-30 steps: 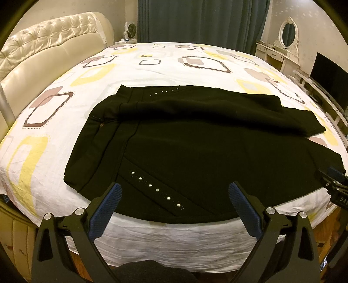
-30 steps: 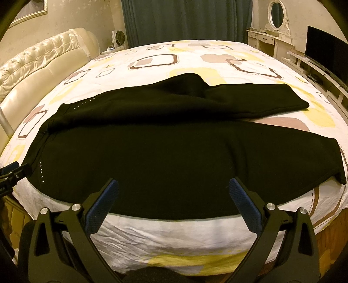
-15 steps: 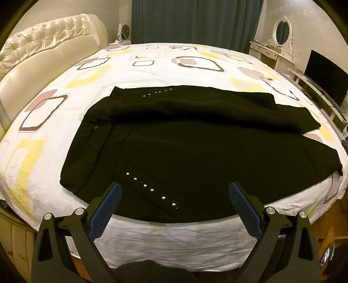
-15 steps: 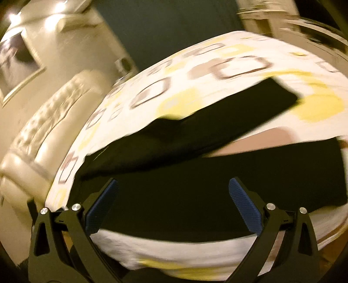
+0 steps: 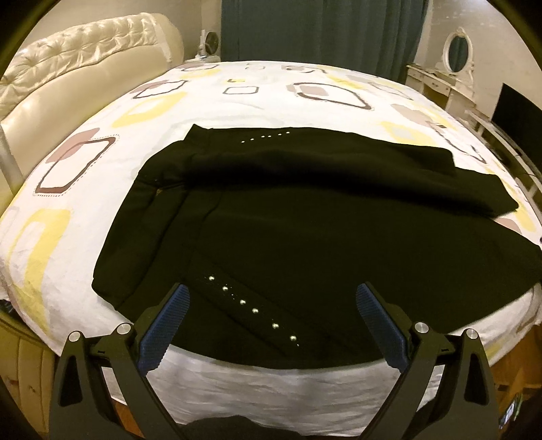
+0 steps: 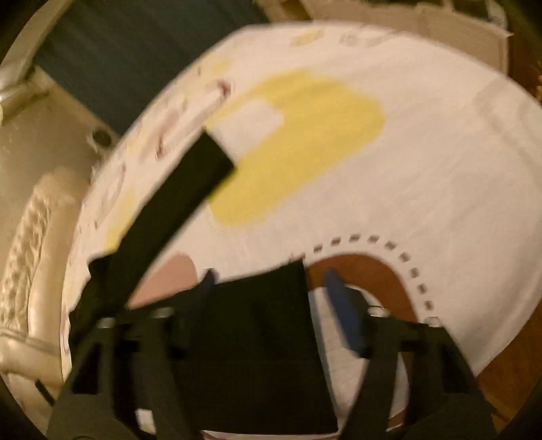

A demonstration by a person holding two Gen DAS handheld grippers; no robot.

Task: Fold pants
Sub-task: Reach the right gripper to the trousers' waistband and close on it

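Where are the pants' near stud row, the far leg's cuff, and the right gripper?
Near stud row (image 5: 252, 308): left wrist view, middle stud.
Far leg's cuff (image 6: 216, 159): right wrist view, blurred hem end.
Right gripper (image 6: 271, 281): right wrist view, between fingertips.

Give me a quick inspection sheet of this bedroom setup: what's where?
Surface: bed, white sheet with yellow and brown shapes.
Job's things: black pants spread flat, legs apart, studs showing.
Clutter: nothing seen on the bed.
Grippers: left gripper open, above the near waist edge; right gripper open, near leg's hem between its fingers, view blurred.
Cables: nothing seen.
Surroundings: tufted headboard, dark curtain, dressing table with oval mirror, dark screen.
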